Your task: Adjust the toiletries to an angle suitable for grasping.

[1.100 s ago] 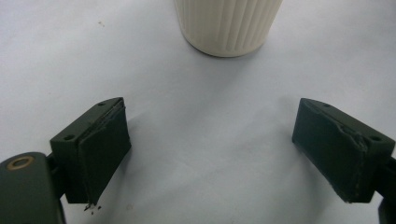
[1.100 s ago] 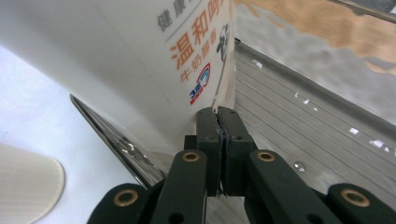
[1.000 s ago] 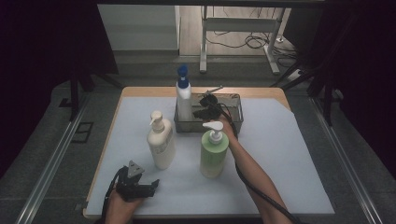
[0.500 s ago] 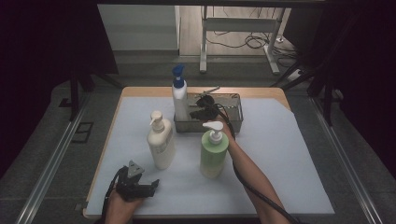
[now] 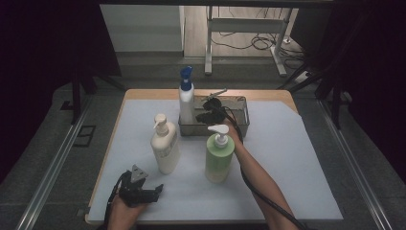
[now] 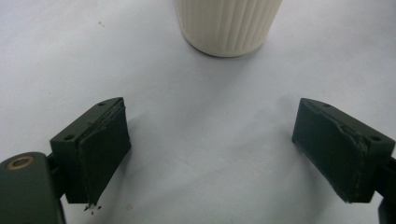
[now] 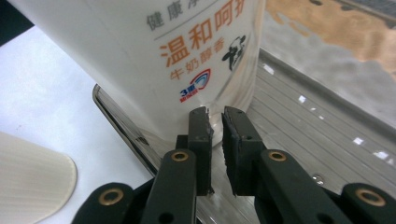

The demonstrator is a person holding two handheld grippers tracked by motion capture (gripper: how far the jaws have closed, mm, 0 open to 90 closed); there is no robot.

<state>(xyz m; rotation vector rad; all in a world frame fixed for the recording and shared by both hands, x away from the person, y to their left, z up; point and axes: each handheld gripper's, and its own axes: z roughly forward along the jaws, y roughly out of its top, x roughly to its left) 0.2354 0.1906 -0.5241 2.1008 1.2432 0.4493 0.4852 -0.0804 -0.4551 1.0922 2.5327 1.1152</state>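
A: Where is the right gripper (image 5: 207, 111) now?

B: It is over the metal tray (image 5: 242, 125) at the far side of the table (image 5: 297, 158), just beside the white bottle (image 5: 186, 106) with the blue cap. In the right gripper view the two jaws point at the lower part of this bottle.

A: Does it hold the bottle?

B: No. The jaws stand almost together, with only a thin gap, and nothing is between them. They have just been opening a little. The tips come very near the bottle wall, but I cannot tell if they touch it.

A: And where does the bottle stand?

B: Upright at the left end of the tray. In the right gripper view its base (image 7: 187, 112) looks to sit inside the tray, close to the rim (image 7: 121, 128).

A: What about the left gripper (image 5: 139, 189)?

B: It is at the near left edge of the table, in the person's hand. Its jaws are wide apart and hold nothing; between them I see only the white table cover. The cream bottle (image 6: 228, 25) is ahead of it, apart from the jaws.

A: Are there other things on the table?

B: Yes, a green bottle (image 5: 219, 155) with a white pump stands in front of the tray, beside the right forearm. The cream bottle stands to its left, near it but not touching.
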